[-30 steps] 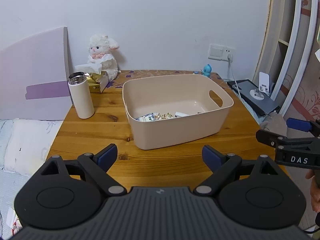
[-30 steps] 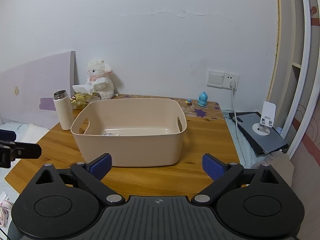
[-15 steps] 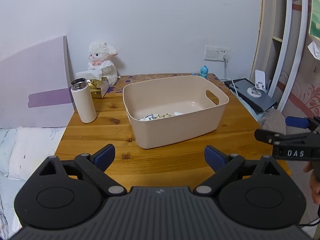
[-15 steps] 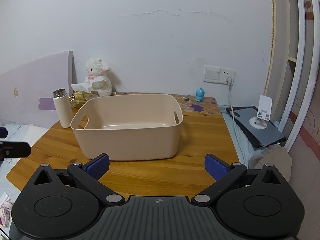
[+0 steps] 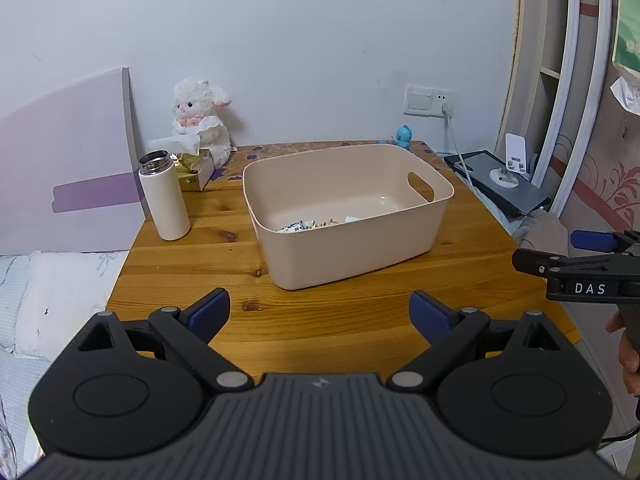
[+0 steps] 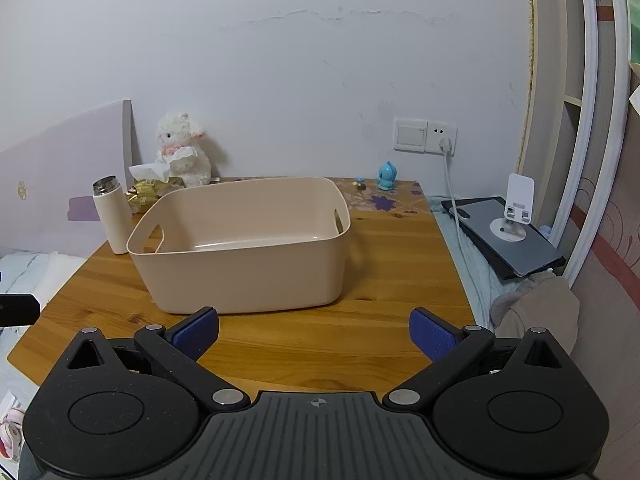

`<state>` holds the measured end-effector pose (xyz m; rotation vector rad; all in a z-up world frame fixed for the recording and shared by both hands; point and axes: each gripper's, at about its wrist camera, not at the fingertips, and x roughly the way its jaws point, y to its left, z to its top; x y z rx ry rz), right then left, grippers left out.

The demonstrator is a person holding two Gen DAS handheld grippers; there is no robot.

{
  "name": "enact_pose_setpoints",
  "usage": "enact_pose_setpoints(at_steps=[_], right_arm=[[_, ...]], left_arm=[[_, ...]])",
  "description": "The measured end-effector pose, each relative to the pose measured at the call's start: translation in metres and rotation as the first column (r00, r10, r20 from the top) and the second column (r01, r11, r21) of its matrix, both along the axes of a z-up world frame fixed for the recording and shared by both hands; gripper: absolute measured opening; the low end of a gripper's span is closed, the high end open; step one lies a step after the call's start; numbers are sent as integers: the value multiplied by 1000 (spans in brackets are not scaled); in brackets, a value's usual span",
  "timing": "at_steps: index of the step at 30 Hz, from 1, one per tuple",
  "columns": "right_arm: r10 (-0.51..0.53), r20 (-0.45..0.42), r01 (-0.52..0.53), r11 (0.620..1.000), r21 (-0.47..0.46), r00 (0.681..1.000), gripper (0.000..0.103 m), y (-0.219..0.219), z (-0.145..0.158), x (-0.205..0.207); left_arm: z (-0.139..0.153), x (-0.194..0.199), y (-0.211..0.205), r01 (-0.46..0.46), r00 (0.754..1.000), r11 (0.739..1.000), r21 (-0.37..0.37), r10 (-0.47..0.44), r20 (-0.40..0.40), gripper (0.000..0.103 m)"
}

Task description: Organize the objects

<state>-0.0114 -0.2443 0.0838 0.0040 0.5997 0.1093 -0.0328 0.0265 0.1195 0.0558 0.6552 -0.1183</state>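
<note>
Left hand-held gripper (image 5: 319, 314): fingers spread wide, holding nothing, above the table's (image 5: 360, 320) near edge.
Right hand-held gripper (image 6: 314, 330): blue pads apart, nothing between them.
Bin (image 5: 348, 216): beige, mid-table at 12 o'clock, small packets inside.
Bottle (image 5: 164, 196): upright at 10 o'clock, beside the tissue box (image 5: 196, 168).

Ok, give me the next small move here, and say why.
Probably ease the open left gripper forward-left toward the white steel-topped bottle: it stands loose on the wooden table beside the beige plastic bin, and both grippers are empty.
</note>
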Motion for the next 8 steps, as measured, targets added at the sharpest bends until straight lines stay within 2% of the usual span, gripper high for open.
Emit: enact_pose_setpoints(at_steps=[8], right_arm=[[0, -32, 0, 1000, -1, 999, 103, -1, -11, 12]], left_arm=[[-5, 8, 8, 6, 1000, 1000, -13, -6, -10, 97]])
